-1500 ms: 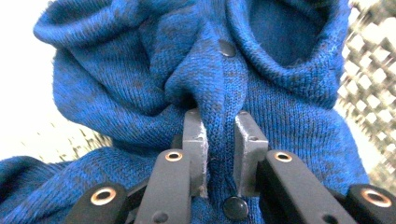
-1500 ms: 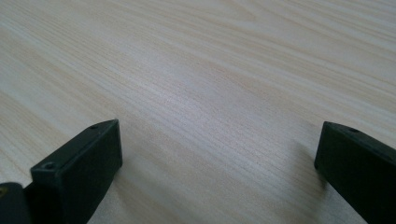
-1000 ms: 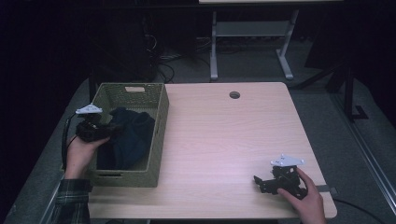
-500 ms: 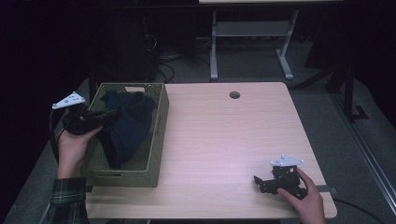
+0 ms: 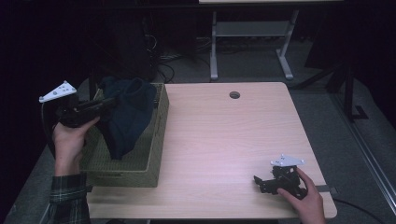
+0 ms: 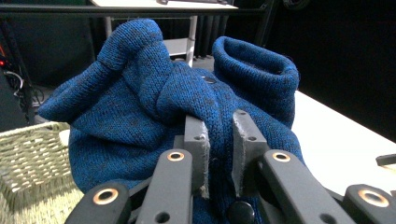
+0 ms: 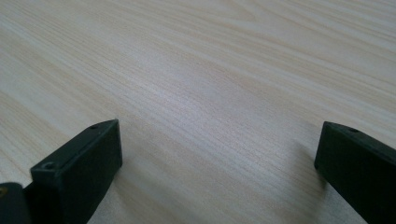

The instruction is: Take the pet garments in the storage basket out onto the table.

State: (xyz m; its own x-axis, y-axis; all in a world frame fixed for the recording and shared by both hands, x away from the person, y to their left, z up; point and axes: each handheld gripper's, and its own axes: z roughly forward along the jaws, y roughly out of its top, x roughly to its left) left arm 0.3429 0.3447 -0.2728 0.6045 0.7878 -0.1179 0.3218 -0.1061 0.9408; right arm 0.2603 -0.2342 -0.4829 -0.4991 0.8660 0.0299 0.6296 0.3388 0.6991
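Observation:
A dark blue knitted garment (image 5: 128, 114) hangs out of the woven basket (image 5: 140, 165) at the table's left side. My left gripper (image 5: 109, 101) is shut on a fold of it and holds it above the basket. In the left gripper view the blue knit (image 6: 154, 98) bunches over the nearly closed jaws of my left gripper (image 6: 218, 135), with a cuff opening (image 6: 254, 56) at the upper right. My right gripper (image 5: 258, 182) rests on the table's near right corner, held by a hand. In the right gripper view my right gripper (image 7: 217, 158) stands open over bare wood.
The light wooden table (image 5: 224, 135) has a round cable hole (image 5: 234, 95) near its far edge. A white metal stand (image 5: 247, 32) and cables lie on the dark floor beyond. The basket's woven rim (image 6: 28, 140) lies low at the left in the left gripper view.
My left gripper has lifted the blue garment up and out of the basket, moving left and toward the far side. The right gripper has stayed put on the table.

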